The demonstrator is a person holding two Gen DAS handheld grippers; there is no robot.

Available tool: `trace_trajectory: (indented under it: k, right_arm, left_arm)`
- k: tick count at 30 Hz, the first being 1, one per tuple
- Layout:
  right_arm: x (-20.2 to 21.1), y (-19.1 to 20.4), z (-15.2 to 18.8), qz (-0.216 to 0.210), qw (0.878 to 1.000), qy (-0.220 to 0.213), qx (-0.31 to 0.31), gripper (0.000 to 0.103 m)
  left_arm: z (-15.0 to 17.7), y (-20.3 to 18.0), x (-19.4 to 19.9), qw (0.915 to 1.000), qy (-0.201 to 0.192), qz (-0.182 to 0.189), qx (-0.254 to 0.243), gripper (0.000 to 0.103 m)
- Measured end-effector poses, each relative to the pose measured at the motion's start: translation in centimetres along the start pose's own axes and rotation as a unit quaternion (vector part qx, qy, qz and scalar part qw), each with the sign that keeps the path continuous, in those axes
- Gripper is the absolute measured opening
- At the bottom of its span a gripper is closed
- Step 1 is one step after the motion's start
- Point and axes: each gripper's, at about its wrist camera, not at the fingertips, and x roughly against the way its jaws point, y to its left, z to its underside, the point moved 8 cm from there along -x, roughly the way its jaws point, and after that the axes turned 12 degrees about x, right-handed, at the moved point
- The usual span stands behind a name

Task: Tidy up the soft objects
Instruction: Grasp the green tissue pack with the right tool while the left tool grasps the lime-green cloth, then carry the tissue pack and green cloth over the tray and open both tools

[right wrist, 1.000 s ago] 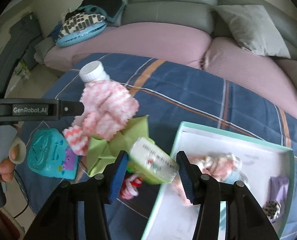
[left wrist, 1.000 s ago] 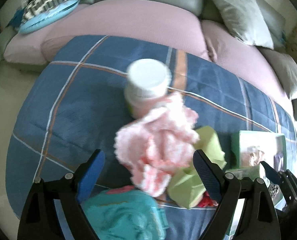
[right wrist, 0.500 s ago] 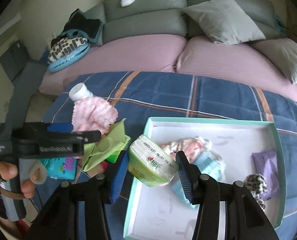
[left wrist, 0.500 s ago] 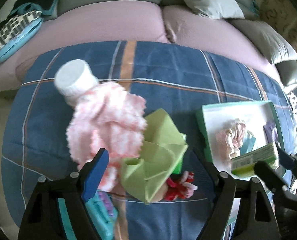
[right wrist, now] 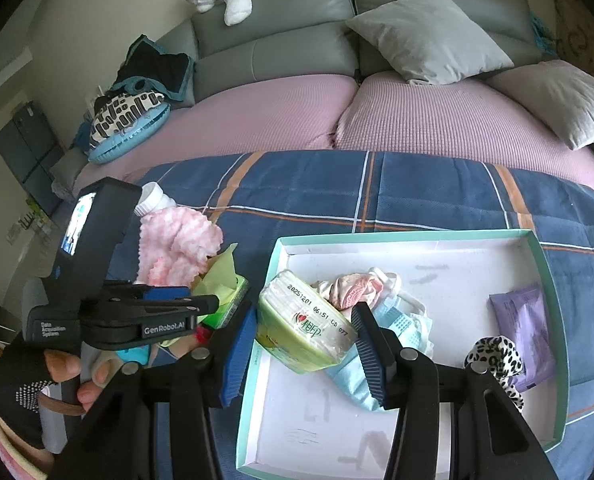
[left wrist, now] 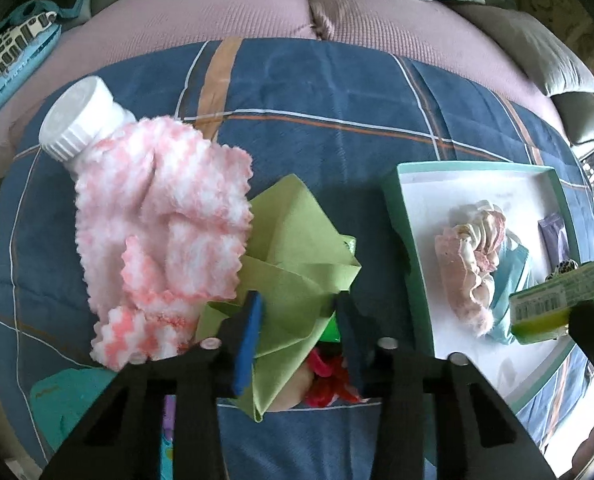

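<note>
While your right gripper [right wrist: 305,344] holds the green tissue pack [right wrist: 307,330] between its blue pads above the near left corner of the teal tray [right wrist: 545,264], your left gripper [left wrist: 297,320] points down at the pile on the blue plaid blanket [left wrist: 337,92]. Its jaws have just been closing and now pinch a fold of the green cloth [left wrist: 293,248]. The pink-and-white knit cloth [left wrist: 165,216] lies just left of it, against a white-capped bottle [left wrist: 79,116]. In the tray lie a pink garment [right wrist: 357,288], a light blue mask [right wrist: 397,320] and a purple packet [right wrist: 525,328].
</note>
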Motion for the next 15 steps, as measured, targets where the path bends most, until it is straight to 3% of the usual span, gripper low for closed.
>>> trace_trajectory:
  k: [2,6,8,15]
  right_arm:
    - [0.0,0.0,0.0,-0.001,1.000,0.000,-0.001,0.052]
    - [0.0,-0.2,0.1,-0.002,1.000,0.001,-0.002,0.052]
    - [-0.1,-0.2,0.1,-0.003,1.000,0.001,-0.004,0.052]
    - [-0.1,-0.4,0.2,-0.004,1.000,0.001,-0.008,0.052]
  left_arm:
    - [0.0,0.3,-0.1,1.0000,-0.002,0.002,0.006,0.024]
    - [0.0,1.0,0.0,0.9997,-0.003,0.016,0.020,0.020]
    - [-0.1,1.4,0.3,0.9993,-0.007,0.021,0.029,0.012]
    - [-0.7,2.5,0.9,0.9978,-0.017,0.042,0.049,0.008]
